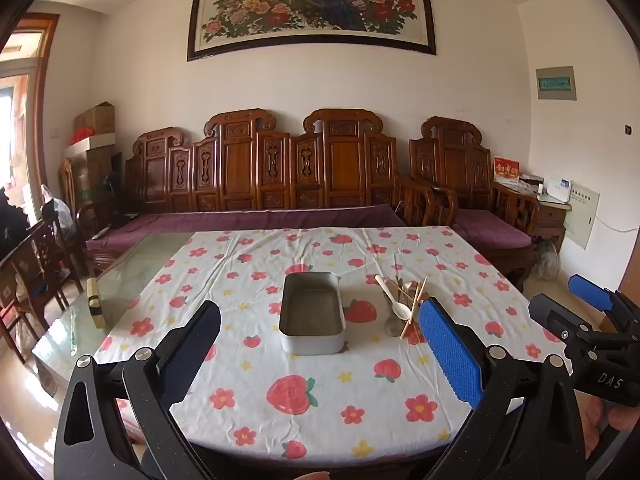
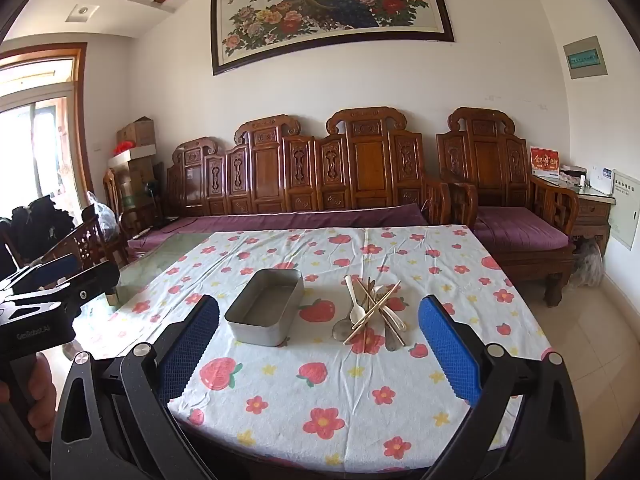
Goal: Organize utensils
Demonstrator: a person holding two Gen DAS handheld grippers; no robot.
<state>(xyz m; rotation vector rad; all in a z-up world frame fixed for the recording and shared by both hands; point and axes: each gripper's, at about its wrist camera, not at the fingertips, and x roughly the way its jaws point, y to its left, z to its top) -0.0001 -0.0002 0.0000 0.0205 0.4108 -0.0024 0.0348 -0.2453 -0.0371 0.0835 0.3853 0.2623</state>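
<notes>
An empty grey metal box [image 1: 313, 314] [image 2: 266, 306] sits mid-table on the flowered cloth. To its right lies a pile of utensils [image 1: 404, 304] [image 2: 374, 312]: a white plastic spoon [image 1: 394, 298] [image 2: 355, 300], wooden chopsticks [image 1: 414, 308] [image 2: 372, 312] and metal spoons [image 2: 341, 328]. My left gripper [image 1: 320, 344] is open and empty, held above the near table edge, short of the box. My right gripper [image 2: 318, 340] is open and empty, also near the front edge, short of the pile. Each gripper shows at the side of the other's view [image 1: 588, 320] [image 2: 52, 292].
The table [image 1: 132, 276] has a bare glass part at the left beyond the cloth, with a small block [image 1: 96, 302] on it. A carved wooden sofa [image 1: 280, 184] stands behind the table. Wooden chairs [image 1: 36, 268] stand at the left.
</notes>
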